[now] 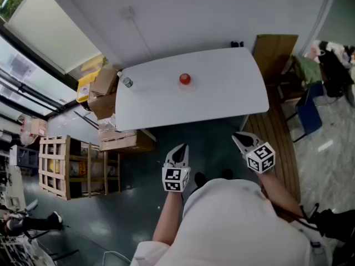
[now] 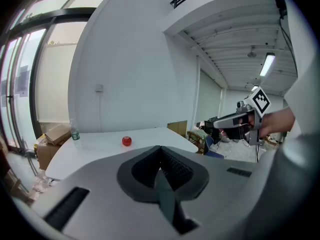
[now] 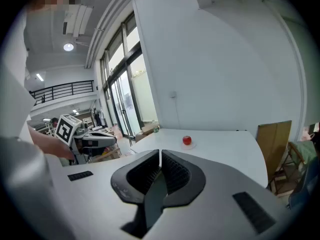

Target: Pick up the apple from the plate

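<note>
The left gripper (image 1: 178,153) and right gripper (image 1: 242,141) are closed and empty, well apart from the small round red apple (image 1: 184,79). If the jaws arrive closed, they could push it off the flat white plate (image 3: 187,146).

Red apple (image 1: 184,79); white table (image 1: 222,101); blue chair (image 1: 308,114); brown cardboard boxes (image 1: 104,95).

All three views toward far table (image 1: 222,101)

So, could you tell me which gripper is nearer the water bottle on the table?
Left. The left gripper hangs short of the table, below and right of the bottle in the head view; the right gripper is farther right.
</note>
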Available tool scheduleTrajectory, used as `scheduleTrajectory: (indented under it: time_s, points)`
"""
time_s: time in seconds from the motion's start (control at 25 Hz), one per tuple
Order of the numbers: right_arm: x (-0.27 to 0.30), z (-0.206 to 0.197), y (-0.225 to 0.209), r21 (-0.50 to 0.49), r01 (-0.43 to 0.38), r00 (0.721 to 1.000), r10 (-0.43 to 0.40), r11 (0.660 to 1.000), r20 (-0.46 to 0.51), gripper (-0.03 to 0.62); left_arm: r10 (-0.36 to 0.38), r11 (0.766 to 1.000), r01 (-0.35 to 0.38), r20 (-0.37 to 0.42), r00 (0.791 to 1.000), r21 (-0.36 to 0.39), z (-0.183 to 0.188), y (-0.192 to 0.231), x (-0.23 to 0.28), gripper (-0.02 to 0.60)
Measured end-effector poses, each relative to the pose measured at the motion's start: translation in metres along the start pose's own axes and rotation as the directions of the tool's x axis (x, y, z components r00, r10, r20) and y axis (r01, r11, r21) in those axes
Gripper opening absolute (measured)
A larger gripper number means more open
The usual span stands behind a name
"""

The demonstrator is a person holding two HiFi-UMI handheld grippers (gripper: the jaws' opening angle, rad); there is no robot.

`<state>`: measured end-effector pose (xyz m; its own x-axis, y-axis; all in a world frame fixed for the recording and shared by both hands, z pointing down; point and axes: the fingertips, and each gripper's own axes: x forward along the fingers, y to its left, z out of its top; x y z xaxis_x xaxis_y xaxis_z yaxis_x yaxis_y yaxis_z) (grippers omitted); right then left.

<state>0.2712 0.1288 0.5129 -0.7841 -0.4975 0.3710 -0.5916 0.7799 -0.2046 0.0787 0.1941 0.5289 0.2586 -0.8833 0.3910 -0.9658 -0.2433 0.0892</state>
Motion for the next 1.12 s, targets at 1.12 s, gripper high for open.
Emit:
scheduleTrajectory:
  time_s: [1.12]
  points:
    - [0.024, -0.009, 0.025, 0.069, 0.083, 0.996, -0.081, 0.994, -0.021, 0.042, -0.101, 0.995, 0.101, -0.02, 0.995, 0.02, -0.012, 0.034, 0.001, 0.002]
